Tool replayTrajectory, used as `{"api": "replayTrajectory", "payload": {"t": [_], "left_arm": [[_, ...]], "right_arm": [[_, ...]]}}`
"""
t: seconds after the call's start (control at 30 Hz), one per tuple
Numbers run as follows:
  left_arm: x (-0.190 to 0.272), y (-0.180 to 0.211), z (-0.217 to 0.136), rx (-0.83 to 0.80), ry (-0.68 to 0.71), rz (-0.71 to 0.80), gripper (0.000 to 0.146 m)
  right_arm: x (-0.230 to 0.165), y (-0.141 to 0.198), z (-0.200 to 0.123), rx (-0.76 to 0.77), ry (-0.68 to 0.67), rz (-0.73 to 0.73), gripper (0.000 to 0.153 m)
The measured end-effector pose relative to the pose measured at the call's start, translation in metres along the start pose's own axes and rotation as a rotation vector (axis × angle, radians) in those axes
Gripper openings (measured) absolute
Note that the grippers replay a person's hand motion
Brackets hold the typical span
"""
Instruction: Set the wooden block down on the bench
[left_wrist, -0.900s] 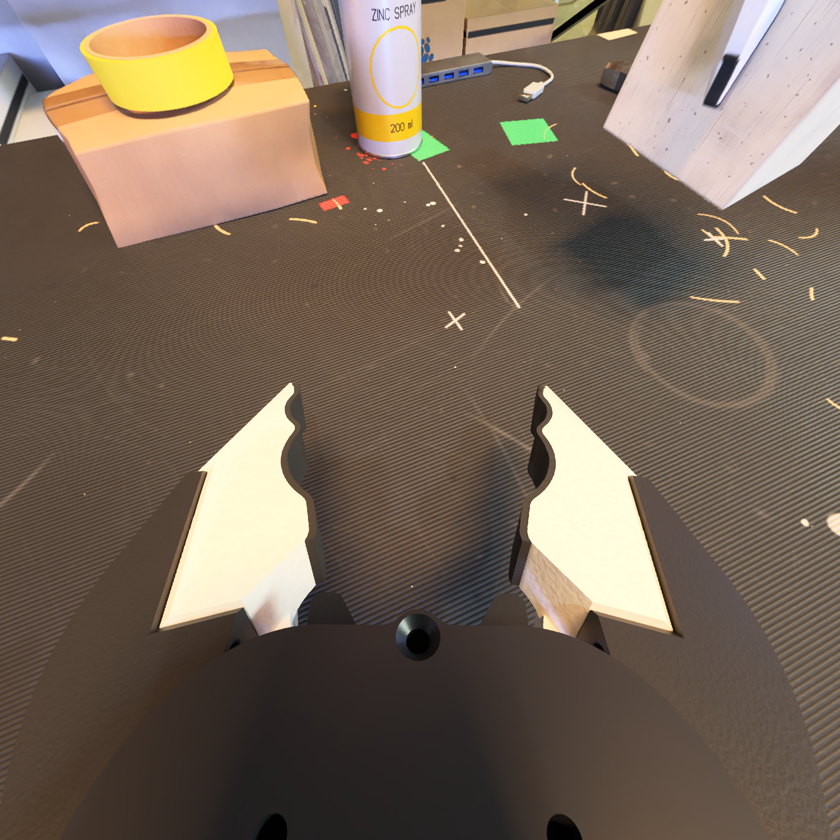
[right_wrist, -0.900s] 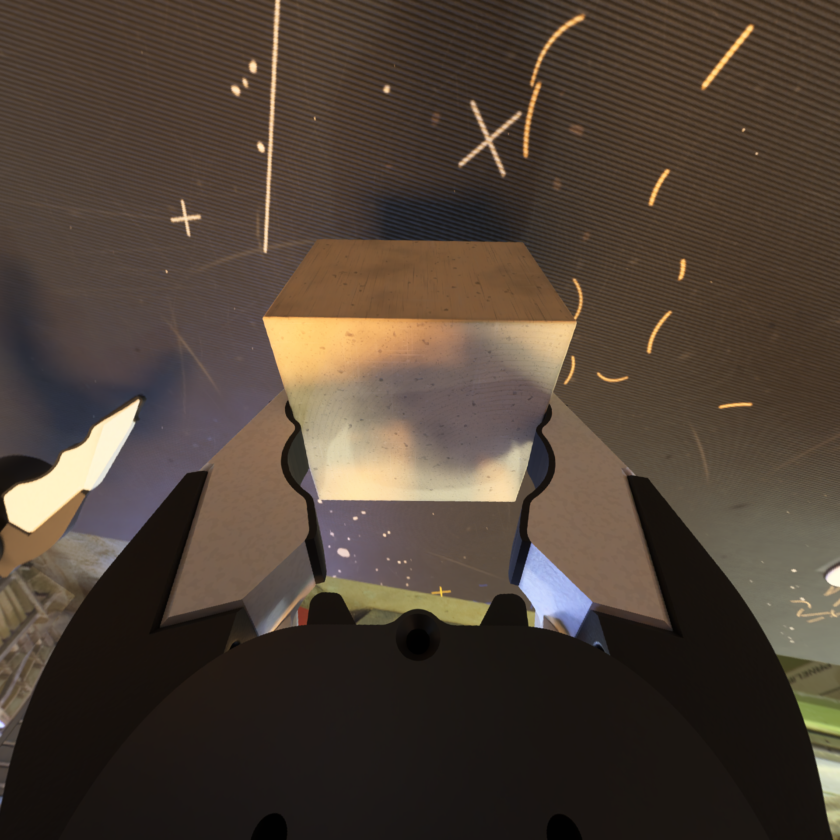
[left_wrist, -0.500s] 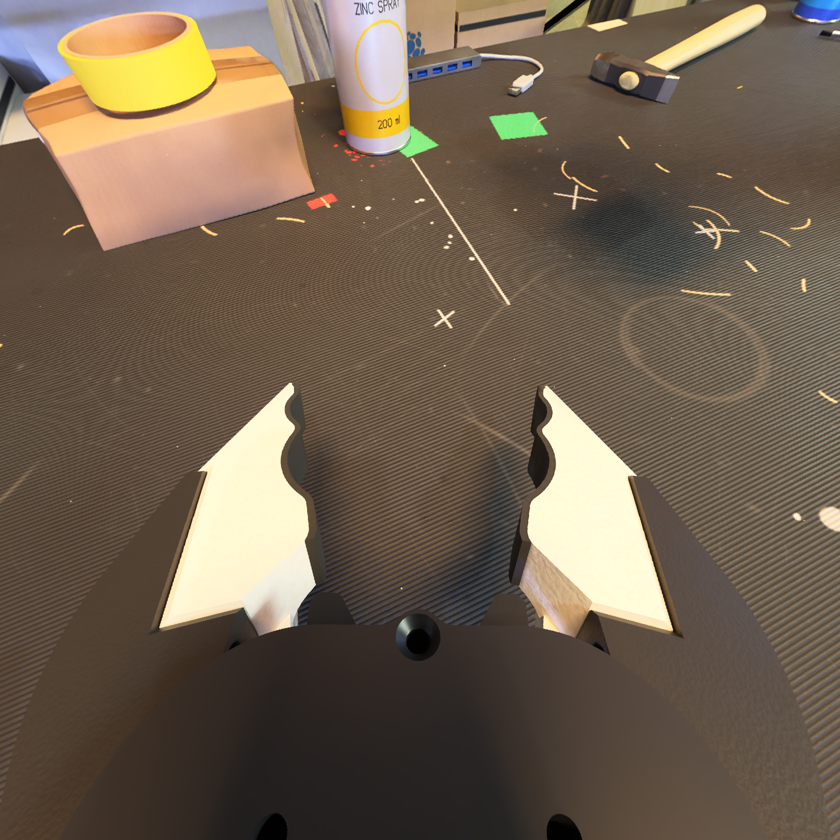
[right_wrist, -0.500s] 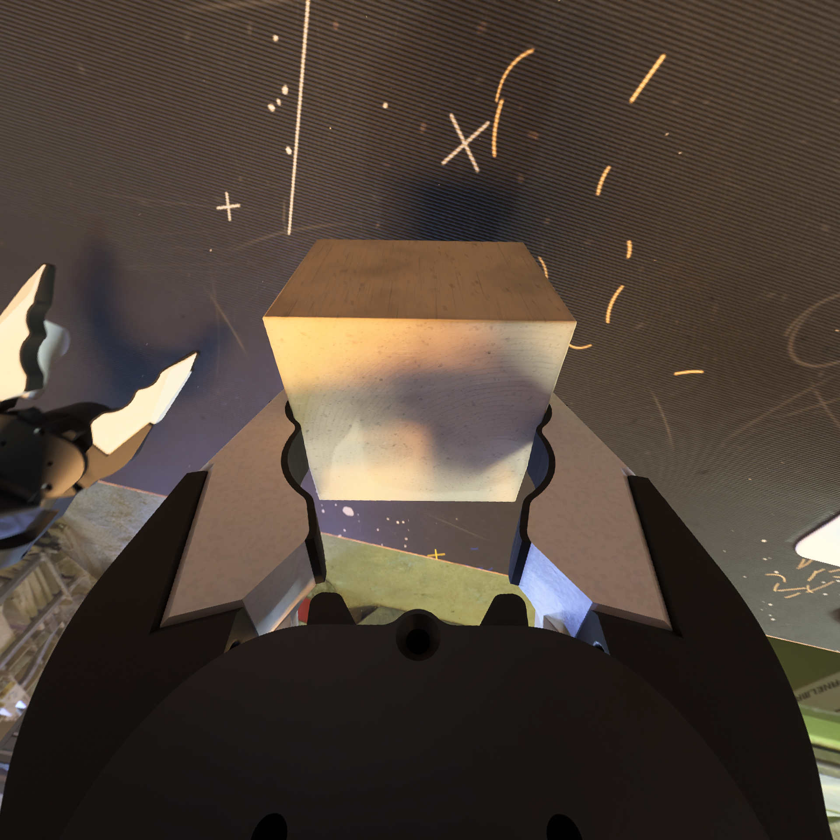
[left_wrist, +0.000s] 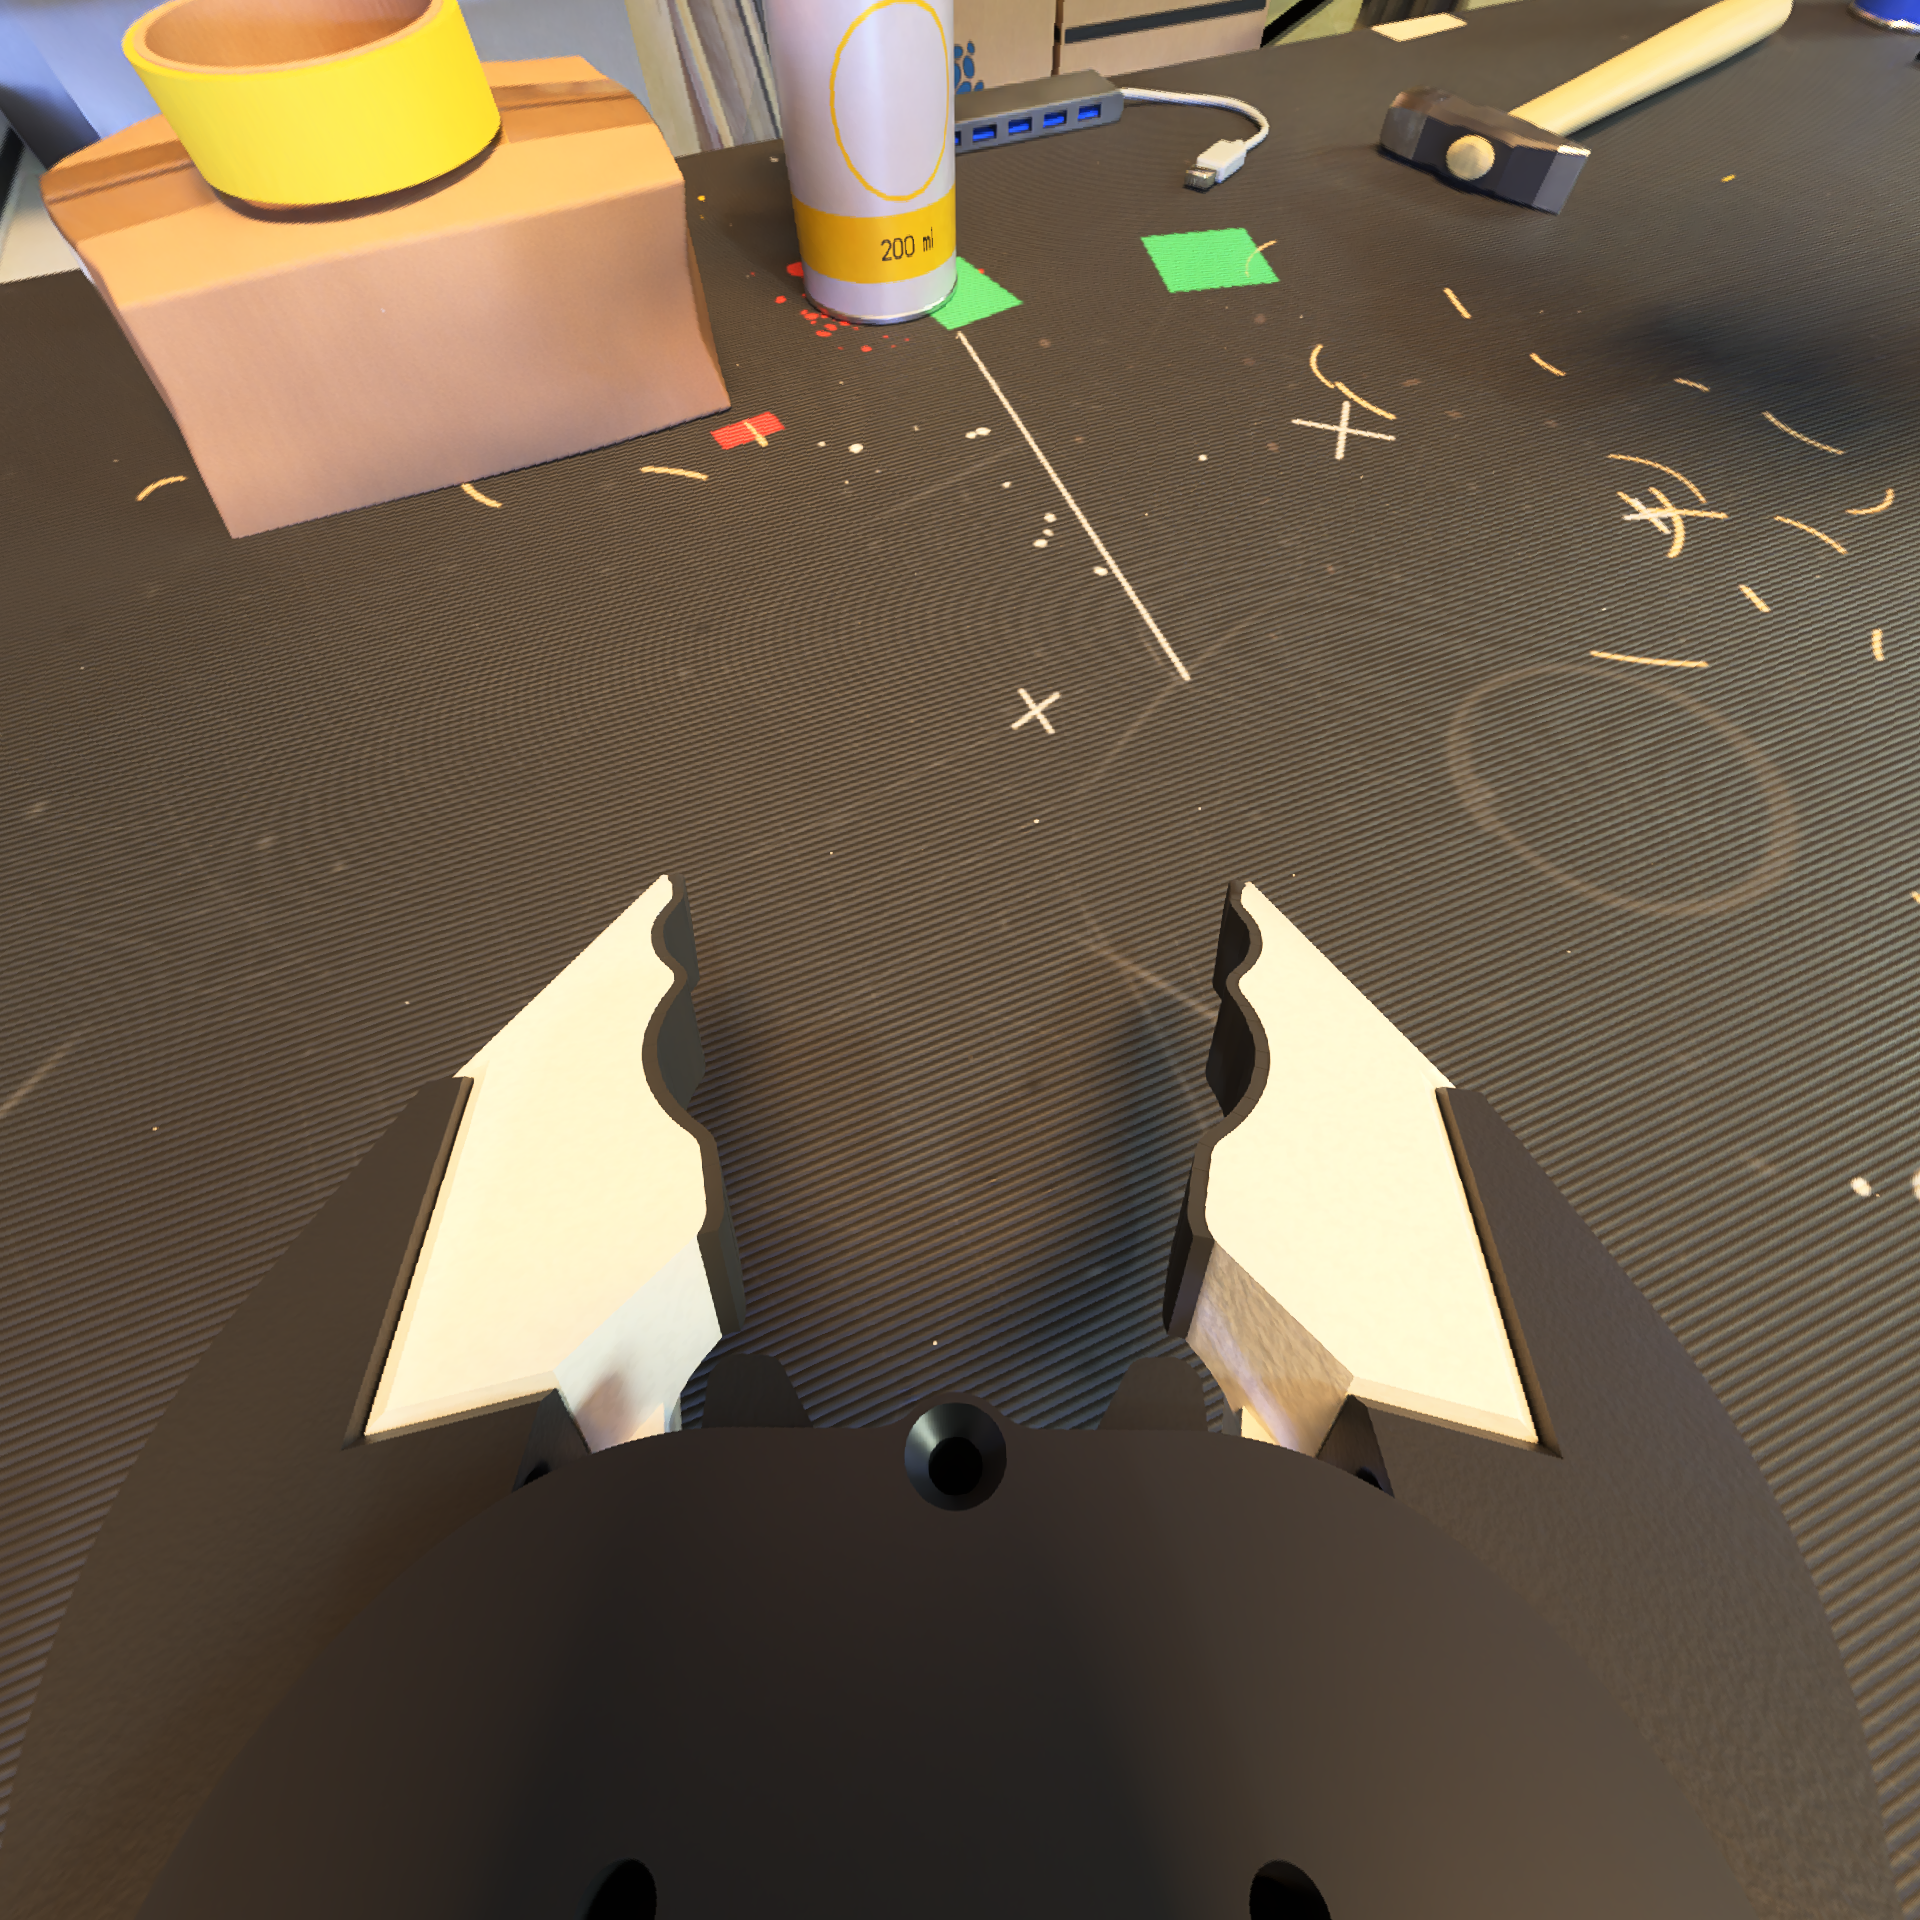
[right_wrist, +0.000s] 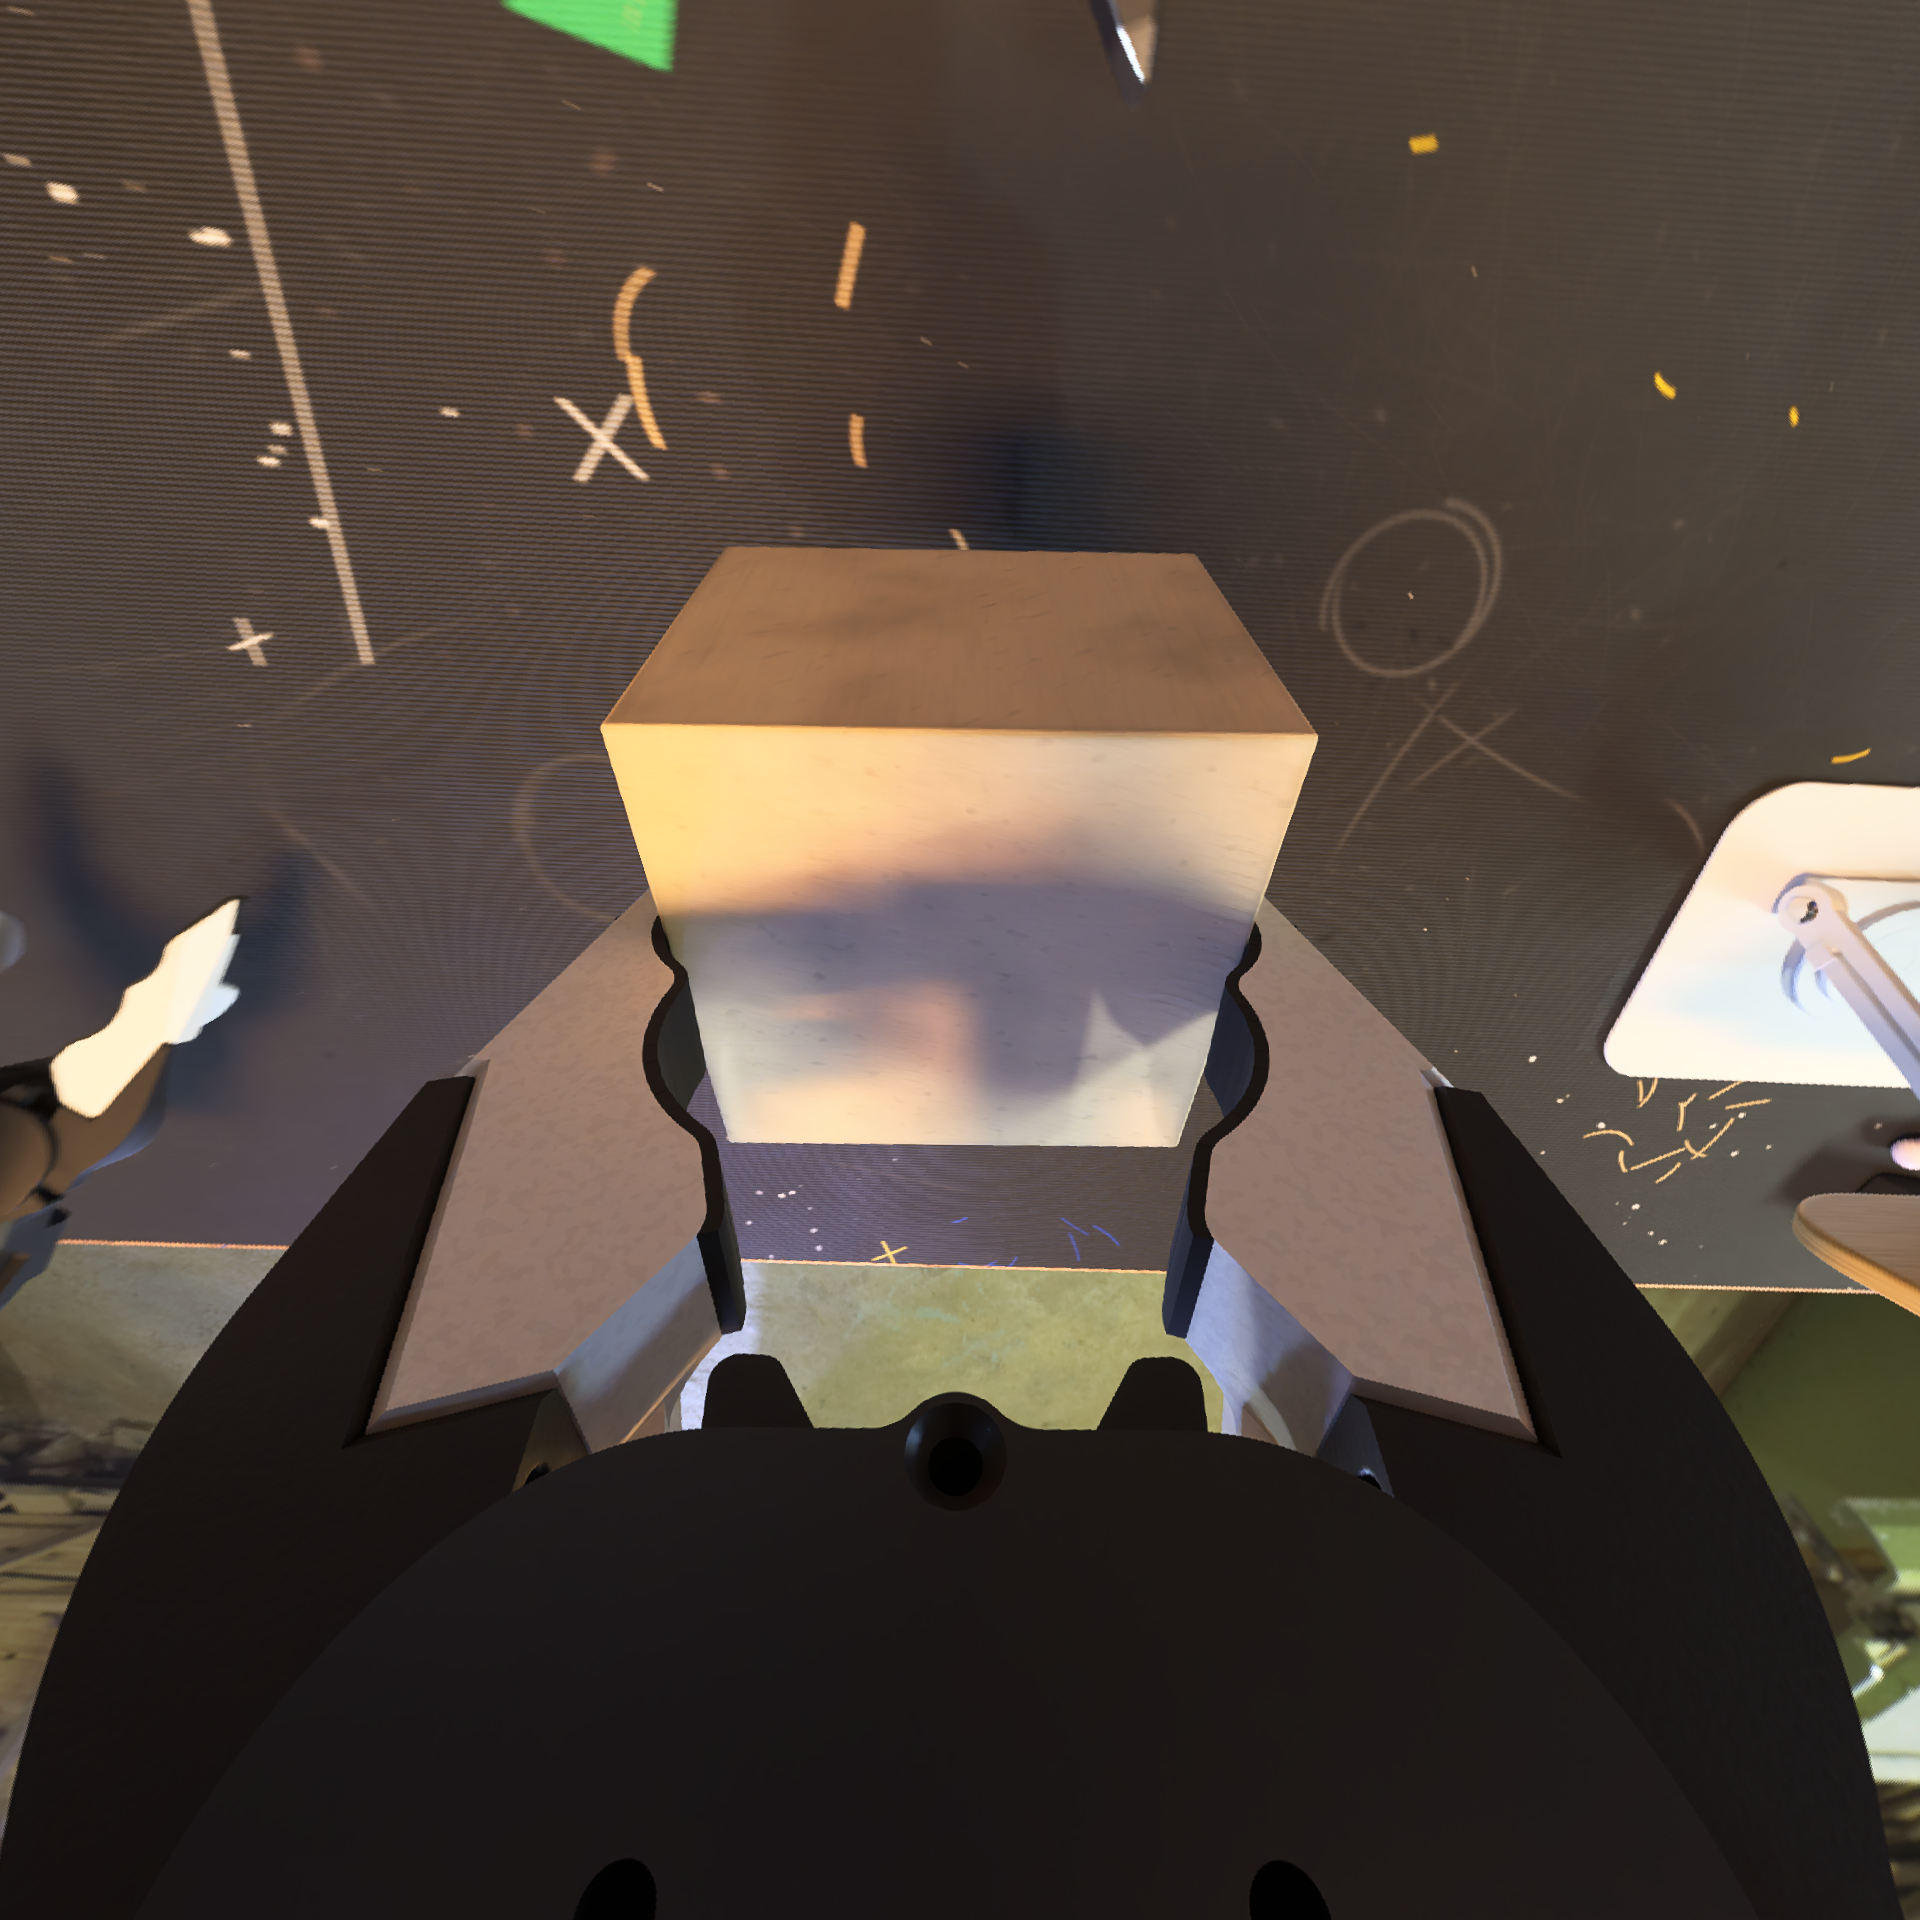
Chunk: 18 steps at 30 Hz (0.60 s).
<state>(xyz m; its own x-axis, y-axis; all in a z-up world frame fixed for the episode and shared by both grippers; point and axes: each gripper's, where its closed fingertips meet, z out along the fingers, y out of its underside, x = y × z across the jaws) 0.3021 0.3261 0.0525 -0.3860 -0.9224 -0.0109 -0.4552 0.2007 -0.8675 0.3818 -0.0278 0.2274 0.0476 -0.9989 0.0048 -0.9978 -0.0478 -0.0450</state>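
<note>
Between right fingers (right_wrist: 665, 1039): wooden block (right_wrist: 956, 831).

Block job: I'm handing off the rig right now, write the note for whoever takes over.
Right gripper: shut on the block, held between both fingers above the bench, near its front edge.
Left gripper: open, empty, low over bare bench, off to the side.
Done: block gripped and carried over the bench.
Left: lower it onto clear mat, open the jaws, back away. Mind the white lamp base to the right.
</note>
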Motion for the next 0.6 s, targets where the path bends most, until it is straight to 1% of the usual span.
{"api": "replayTrajectory", "payload": {"t": [0.13,0.23,0.33,0.47,0.6], "left_arm": [[0.001,0.001,0.002,-0.006,0.0,0.002,0.101],[0.003,0.003,0.004,-0.015,-0.001,0.01,0.101],[0.005,0.005,0.006,-0.024,-0.001,0.018,0.101],[0.008,0.009,0.011,-0.04,0.003,0.025,0.101],[0.01,0.011,0.014,-0.048,0.005,0.028,0.1]], "right_arm": [[0.034,0.008,0.045,-0.049,-0.007,0.054,0.1],[0.05,0.017,0.083,-0.11,-0.032,0.075,0.1],[0.064,0.023,0.114,-0.156,-0.033,0.08,0.1],[0.084,0.023,0.139,-0.172,-0.006,0.072,0.1],[0.094,0.021,0.158,-0.164,-0.02,0.067,0.1]]}}
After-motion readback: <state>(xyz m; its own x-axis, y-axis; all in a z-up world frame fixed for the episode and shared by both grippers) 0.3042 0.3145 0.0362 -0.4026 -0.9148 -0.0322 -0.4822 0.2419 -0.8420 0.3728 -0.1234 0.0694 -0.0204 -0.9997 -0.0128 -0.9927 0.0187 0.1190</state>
